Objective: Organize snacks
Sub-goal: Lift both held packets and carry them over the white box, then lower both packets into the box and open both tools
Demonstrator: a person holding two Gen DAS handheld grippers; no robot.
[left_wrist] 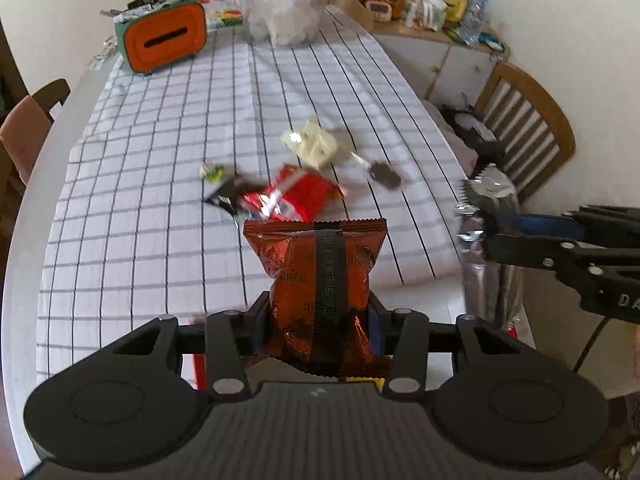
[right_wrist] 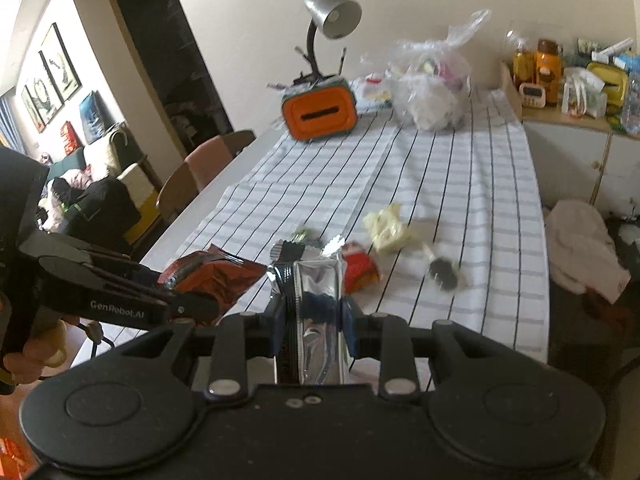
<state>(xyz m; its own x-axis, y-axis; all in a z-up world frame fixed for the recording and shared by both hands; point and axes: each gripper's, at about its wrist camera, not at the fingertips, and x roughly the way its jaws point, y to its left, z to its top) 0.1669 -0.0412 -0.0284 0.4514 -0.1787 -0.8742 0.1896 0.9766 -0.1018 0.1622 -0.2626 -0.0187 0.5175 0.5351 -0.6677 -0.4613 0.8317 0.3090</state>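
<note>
Over the near end of the bench [left_wrist: 132, 208], seen from the left wrist, the left gripper [left_wrist: 320, 320] has its fingers [left_wrist: 256, 320] pinching the lower part of a copper-red snack bag [left_wrist: 316, 276], which stands upright between them, clear of the checked cloth. Beyond that bag lies the small heap not yet dealt with: a red packet [left_wrist: 308, 196] just behind it, a dark wrapper [left_wrist: 224, 196] beside the red packet, a little green-and-white sweet [left_wrist: 212, 171] a bit further out, a pale yellow wrapper [left_wrist: 314, 144] behind the red packet, and a dark lolly-like piece [left_wrist: 384, 176] to the right of the heap. The orange box [left_wrist: 164, 38] stands at the far end, well apart from the copper-red bag. At the right edge the right gripper [left_wrist: 480, 232] comes in sideways, carrying a silver bag [left_wrist: 490, 240].

From the right wrist, the right gripper's fingers [right_wrist: 348, 328] are squeezed close on the silver bag [right_wrist: 316, 312], which stands upright between them. The left gripper [right_wrist: 152, 296] shows to its left with the copper-red bag [right_wrist: 216, 276]. Past the silver bag, the red packet [right_wrist: 360, 268], yellow wrapper [right_wrist: 386, 224] and dark piece [right_wrist: 444, 272] lie loose on the cloth.

I'd say the tidying is partway: two bags are in hand, about five pieces remain on the cloth, and where the snacks are meant to end up cannot be told from either view.
</note>
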